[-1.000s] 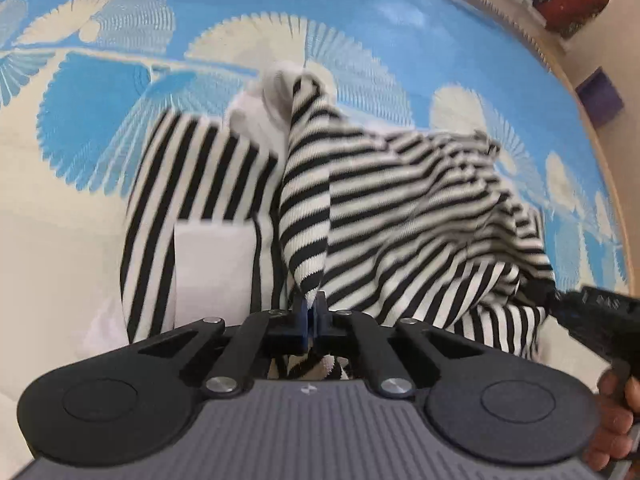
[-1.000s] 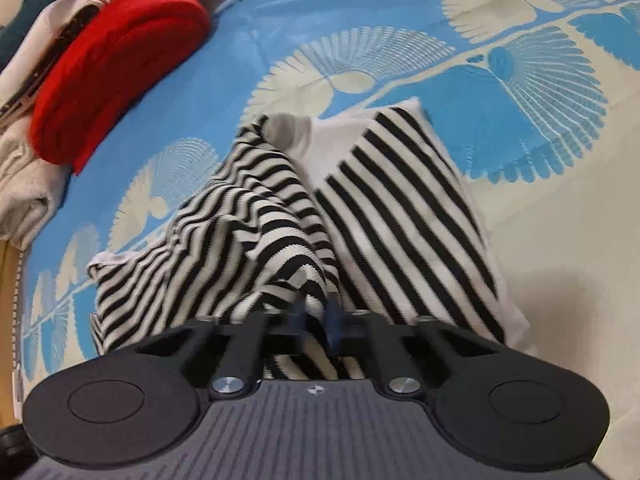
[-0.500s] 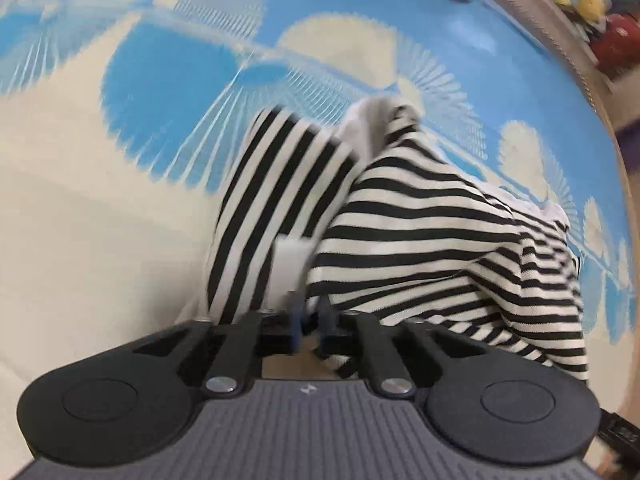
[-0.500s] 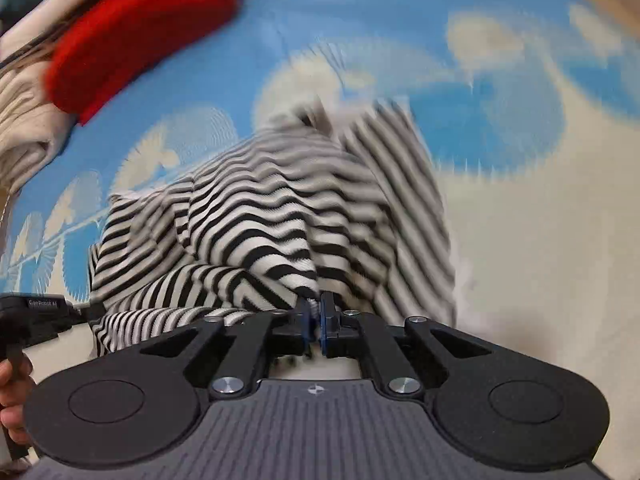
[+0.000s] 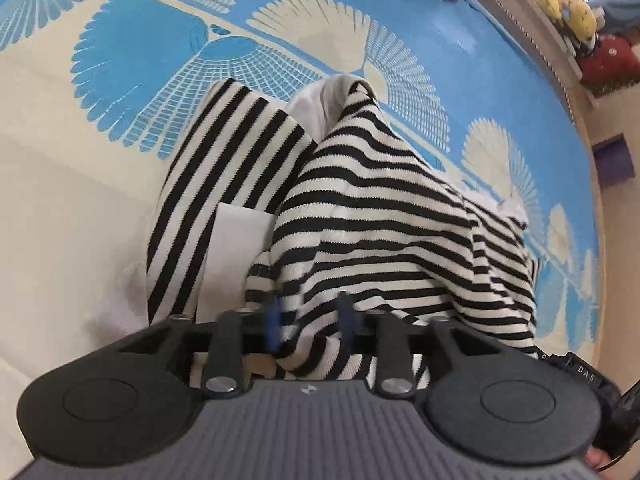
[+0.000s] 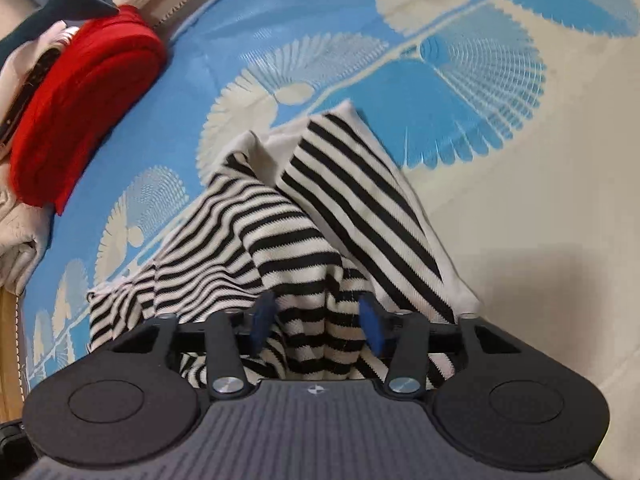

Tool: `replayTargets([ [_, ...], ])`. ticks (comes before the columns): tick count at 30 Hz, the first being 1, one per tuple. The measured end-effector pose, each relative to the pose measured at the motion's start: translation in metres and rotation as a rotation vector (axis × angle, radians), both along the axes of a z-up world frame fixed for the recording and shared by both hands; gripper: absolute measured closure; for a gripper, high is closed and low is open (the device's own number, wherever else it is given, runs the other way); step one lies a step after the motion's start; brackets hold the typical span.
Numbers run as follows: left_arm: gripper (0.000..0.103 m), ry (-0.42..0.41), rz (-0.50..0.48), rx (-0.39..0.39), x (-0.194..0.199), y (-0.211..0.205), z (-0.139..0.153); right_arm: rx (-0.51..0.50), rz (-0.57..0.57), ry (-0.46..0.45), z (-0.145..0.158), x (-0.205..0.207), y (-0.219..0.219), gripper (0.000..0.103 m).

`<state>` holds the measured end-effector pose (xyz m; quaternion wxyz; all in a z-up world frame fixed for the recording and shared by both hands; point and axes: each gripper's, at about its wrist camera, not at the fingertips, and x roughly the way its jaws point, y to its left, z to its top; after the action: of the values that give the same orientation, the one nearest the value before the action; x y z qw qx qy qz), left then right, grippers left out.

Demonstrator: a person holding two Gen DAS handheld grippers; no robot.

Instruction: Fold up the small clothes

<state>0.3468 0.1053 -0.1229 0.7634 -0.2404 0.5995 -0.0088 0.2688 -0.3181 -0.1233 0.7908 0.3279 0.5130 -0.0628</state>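
A black-and-white striped knit garment lies partly folded on a blue and cream patterned bedspread. One striped layer is laid over another, with a white lining showing at the far end. My left gripper is open, its jaws apart with the garment's near edge lying loose between them. In the right wrist view the same garment spreads ahead. My right gripper is open too, its blue pads wide apart around a bunched fold.
A red folded cloth and pale clothes sit at the far left of the right wrist view. Soft toys line a ledge beyond the bed's far edge. The other gripper's handle shows at the lower right of the left wrist view.
Both grippers were shut on the garment's edge and have opened, letting it go. The lifted striped layer has been carried over and now lies draped on the lower one.
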Motion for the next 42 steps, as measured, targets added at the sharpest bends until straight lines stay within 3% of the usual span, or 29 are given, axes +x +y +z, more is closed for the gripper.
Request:
replayTargets([
  [1, 0.097, -0.013, -0.008, 0.008, 0.002, -0.001, 0.0, 0.017, 0.007, 0.003, -0.001, -0.001, 0.002, 0.08],
  [2, 0.101, -0.034, -0.015, 0.012, 0.003, -0.001, 0.003, 0.031, 0.012, 0.0, -0.002, -0.002, 0.004, 0.094],
  [3, 0.102, -0.065, -0.019, 0.016, 0.004, 0.0, 0.008, 0.049, 0.021, -0.014, -0.001, -0.002, 0.005, 0.1],
  [5, 0.102, -0.158, -0.001, 0.0, 0.003, 0.007, 0.023, 0.07, 0.012, -0.07, 0.009, -0.005, 0.006, 0.1],
  [9, 0.102, -0.334, 0.047, -0.029, -0.004, 0.025, 0.053, 0.111, -0.031, -0.268, 0.055, -0.022, -0.002, 0.101],
  [11, 0.102, -0.301, 0.043, 0.035, -0.005, 0.029, 0.051, 0.108, -0.024, -0.279, 0.064, -0.028, -0.005, 0.101],
  [13, 0.102, -0.17, 0.036, 0.086, -0.003, 0.031, 0.03, 0.045, -0.001, -0.151, 0.051, -0.028, -0.005, 0.101],
  [15, 0.102, -0.038, 0.029, 0.08, -0.004, 0.034, 0.003, 0.016, -0.015, 0.02, 0.02, -0.027, -0.008, 0.101],
  [17, 0.101, 0.018, 0.017, 0.074, -0.005, 0.034, -0.01, 0.036, -0.036, 0.103, 0.001, -0.027, -0.01, 0.1],
  [20, 0.091, -0.009, -0.012, 0.081, -0.002, 0.031, -0.004, 0.006, -0.038, 0.071, 0.011, -0.023, -0.007, 0.091],
  [22, 0.063, -0.057, -0.041, 0.091, 0.0, 0.027, 0.004, -0.042, -0.008, 0.002, 0.025, -0.019, -0.004, 0.077],
  [23, 0.061, -0.068, -0.044, 0.105, -0.001, 0.024, 0.006, -0.062, 0.004, -0.017, 0.028, -0.02, -0.003, 0.062],
  [24, 0.062, -0.063, -0.044, 0.118, -0.001, 0.021, 0.006, -0.075, 0.009, -0.018, 0.027, -0.018, -0.003, 0.057],
  [26, 0.066, -0.037, -0.045, 0.116, 0.0, 0.018, -0.001, -0.041, -0.003, 0.013, 0.015, -0.015, -0.006, 0.058],
  [28, 0.098, -0.024, -0.055, 0.097, 0.002, 0.016, -0.005, 0.023, -0.013, 0.038, 0.004, -0.014, -0.008, 0.073],
  [29, 0.1, -0.035, -0.053, 0.088, 0.001, 0.017, -0.003, 0.039, -0.012, 0.037, 0.003, -0.014, -0.008, 0.091],
  [31, 0.101, -0.093, -0.047, 0.063, 0.0, 0.02, 0.01, 0.027, -0.029, -0.012, 0.016, -0.02, -0.006, 0.099],
  [33, 0.101, -0.161, -0.051, 0.043, -0.002, 0.023, 0.03, 0.035, -0.045, -0.105, 0.041, -0.024, -0.008, 0.1],
  [35, 0.101, -0.189, -0.068, 0.069, -0.005, 0.025, 0.042, 0.004, -0.041, -0.139, 0.056, -0.028, -0.008, 0.1],
  [37, 0.101, -0.126, -0.101, 0.117, -0.002, 0.022, 0.027, -0.03, -0.043, -0.079, 0.052, -0.029, -0.009, 0.1],
  [40, 0.096, 0.054, -0.127, 0.134, 0.0, 0.02, -0.02, -0.02, -0.047, 0.094, 0.017, -0.027, -0.011, 0.099],
  [41, 0.096, 0.059, -0.131, 0.138, -0.001, 0.019, -0.023, -0.03, -0.055, 0.125, 0.01, -0.027, -0.011, 0.092],
  [42, 0.095, 0.033, -0.133, 0.146, -0.001, 0.018, -0.016, -0.049, -0.071, 0.129, 0.009, -0.028, -0.011, 0.078],
])
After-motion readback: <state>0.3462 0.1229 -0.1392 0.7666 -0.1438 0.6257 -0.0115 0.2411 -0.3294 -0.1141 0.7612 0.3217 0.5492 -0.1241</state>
